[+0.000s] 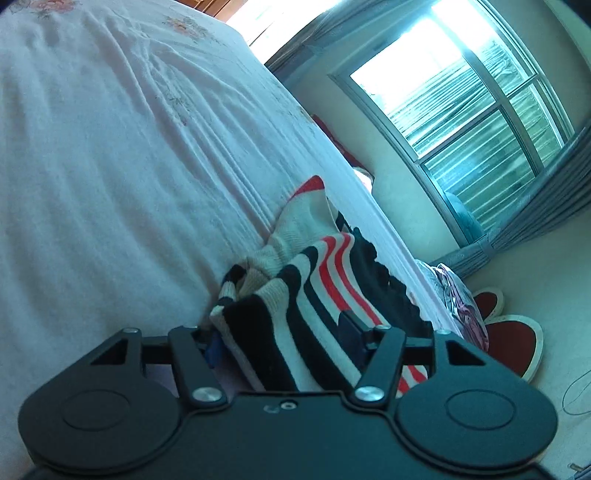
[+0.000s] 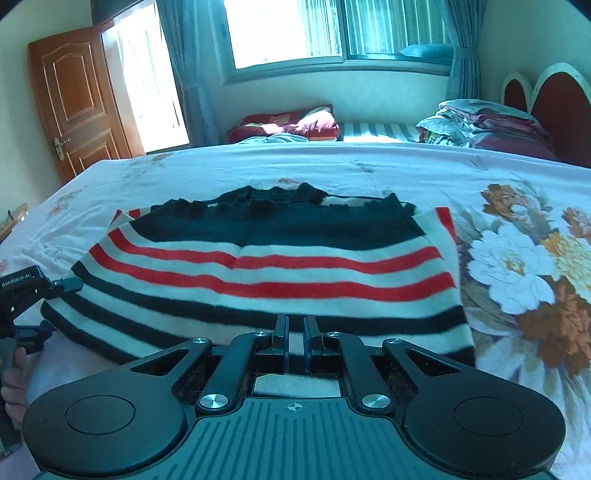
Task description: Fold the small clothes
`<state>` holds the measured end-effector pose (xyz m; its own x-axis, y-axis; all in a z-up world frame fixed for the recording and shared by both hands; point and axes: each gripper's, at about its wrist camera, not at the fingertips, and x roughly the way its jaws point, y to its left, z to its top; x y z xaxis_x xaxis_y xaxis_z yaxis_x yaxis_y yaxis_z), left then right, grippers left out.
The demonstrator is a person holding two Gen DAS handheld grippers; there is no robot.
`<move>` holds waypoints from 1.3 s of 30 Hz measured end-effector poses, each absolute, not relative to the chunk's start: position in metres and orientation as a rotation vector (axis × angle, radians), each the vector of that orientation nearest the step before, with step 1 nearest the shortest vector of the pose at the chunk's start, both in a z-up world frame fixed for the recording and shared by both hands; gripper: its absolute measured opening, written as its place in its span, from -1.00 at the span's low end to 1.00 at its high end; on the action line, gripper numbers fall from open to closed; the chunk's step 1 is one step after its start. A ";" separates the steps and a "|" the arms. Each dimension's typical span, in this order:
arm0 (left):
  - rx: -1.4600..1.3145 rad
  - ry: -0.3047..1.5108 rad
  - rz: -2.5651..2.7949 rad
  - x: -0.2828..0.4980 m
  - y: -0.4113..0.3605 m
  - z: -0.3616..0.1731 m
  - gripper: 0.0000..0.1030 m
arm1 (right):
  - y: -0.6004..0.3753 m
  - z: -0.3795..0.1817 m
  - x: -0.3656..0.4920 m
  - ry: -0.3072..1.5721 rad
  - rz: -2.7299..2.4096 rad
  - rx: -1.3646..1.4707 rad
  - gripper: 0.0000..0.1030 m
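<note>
A: What is the biggest thing ahead of the right tool (image 2: pixel 295 332)?

B: The bed (image 2: pixel 369 166), covered by a pale sheet with large flowers printed on the part to the tool's right. Beyond its far edge are a window (image 2: pixel 291 29) with curtains, a brown door (image 2: pixel 77 96) off to the left, and a pile of folded bedding (image 2: pixel 480 122) near a red headboard on the right.

A: And the garment?

B: A striped sweater (image 2: pixel 266 269) in black, white and red lies spread on the bed straight in front of the right tool, its near hem just under the fingertips and its dark collar end farthest away.

A: How do that tool's jaws stand?

B: Pressed almost together, a thin slit between the blue pads. Nothing I can see is caught between them; the tips hover over the near hem.

A: The left tool (image 1: pixel 284 336)?

B: It sits at the sweater's left edge. From its own camera, a bunched fold of the sweater (image 1: pixel 295 295) fills the gap between its fingers, which stand partly spread around the cloth. The right pad lies against the knit; whether both pads truly squeeze it I cannot tell.

A: Anything smaller?

B: A hand (image 2: pixel 13 384) shows below the left tool (image 2: pixel 55 288), at the picture's left edge.
</note>
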<state>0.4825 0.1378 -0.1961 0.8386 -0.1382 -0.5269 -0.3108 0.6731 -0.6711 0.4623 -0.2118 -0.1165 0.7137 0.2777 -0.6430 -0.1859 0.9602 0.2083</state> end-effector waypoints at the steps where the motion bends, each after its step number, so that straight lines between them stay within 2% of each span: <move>1: -0.831 0.588 0.112 0.488 0.137 -0.196 -0.02 | -0.204 -0.117 0.474 0.736 0.265 0.139 -0.85; 2: -0.825 0.591 0.117 0.492 0.138 -0.196 -0.09 | -0.196 -0.118 0.484 0.737 0.271 0.142 -0.85; 3: -0.824 0.593 0.124 0.495 0.139 -0.197 -0.27 | -0.189 -0.119 0.492 0.739 0.279 0.144 -0.85; 6: -0.871 0.597 0.102 0.500 0.147 -0.202 -0.63 | -0.168 -0.123 0.511 0.748 0.297 0.138 -0.85; 7: -0.890 0.581 0.087 0.498 0.149 -0.200 -0.66 | -0.162 -0.124 0.516 0.751 0.302 0.133 -0.85; 10: -0.878 0.503 0.017 0.488 0.148 -0.188 -0.66 | -0.150 -0.129 0.526 0.754 0.309 0.114 -0.85; 13: -0.869 0.609 0.062 0.499 0.153 -0.206 -0.66 | -0.143 -0.151 0.537 0.829 0.281 0.071 -0.85; 15: -0.912 0.603 0.046 0.499 0.157 -0.211 -0.66 | -0.142 -0.154 0.536 0.809 0.282 0.063 -0.85; 22: -0.842 0.574 0.038 0.496 0.149 -0.196 -0.66 | -0.149 -0.156 0.537 0.804 0.294 0.089 -0.86; 28: -0.754 0.548 0.034 0.494 0.129 -0.162 -0.68 | -0.153 -0.156 0.537 0.808 0.326 0.091 -0.86; 33: -0.650 0.510 -0.041 0.498 0.085 -0.121 -0.69 | -0.168 -0.151 0.540 0.807 0.384 0.119 -0.85; 39: -0.388 0.579 -0.155 0.511 -0.018 -0.086 -0.69 | -0.261 -0.136 0.519 0.739 0.289 0.349 -0.85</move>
